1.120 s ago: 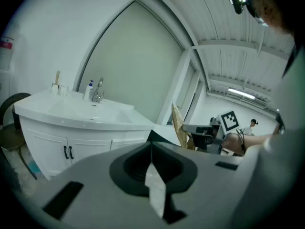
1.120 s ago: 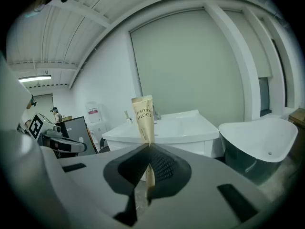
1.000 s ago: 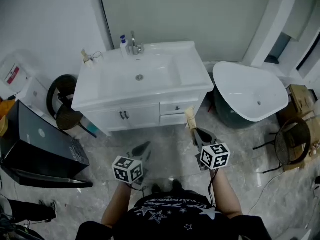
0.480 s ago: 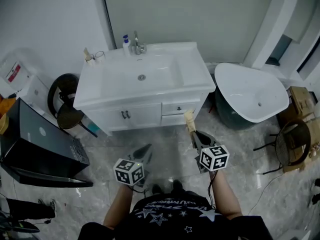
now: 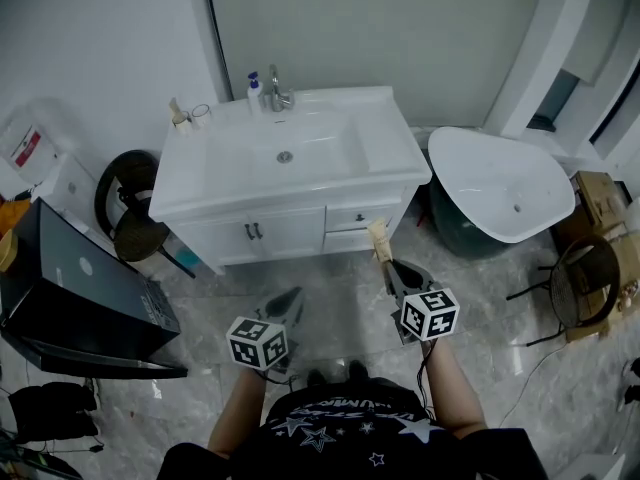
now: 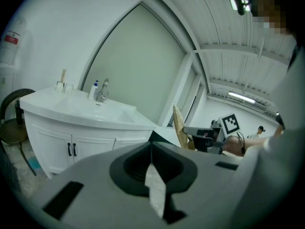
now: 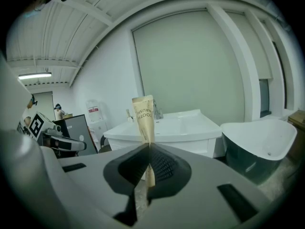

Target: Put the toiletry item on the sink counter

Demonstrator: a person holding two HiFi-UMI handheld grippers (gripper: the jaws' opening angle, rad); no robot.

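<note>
A tan toothbrush packet (image 5: 380,240) (image 7: 144,118) stands upright in my right gripper (image 5: 389,265) (image 7: 147,151), whose jaws are shut on its lower end. The packet also shows in the left gripper view (image 6: 180,128). My left gripper (image 5: 288,301) (image 6: 151,147) is shut with nothing between its jaws, low over the floor. Ahead stands the white sink counter (image 5: 380,133) (image 6: 43,104) (image 7: 200,125) with a basin and a faucet (image 5: 273,90). Both grippers hang in front of the cabinet, short of its edge.
On the counter's back left stand a soap bottle (image 5: 251,90), a cup (image 5: 201,114) and a small holder (image 5: 177,114). A white bathtub (image 5: 500,183) sits to the right, a black case (image 5: 80,293) and a dark stool (image 5: 128,208) to the left, a chair (image 5: 585,283) far right.
The view has edged slightly toward the sink; both grippers keep nearly the same places, the right one still holding the packet.
</note>
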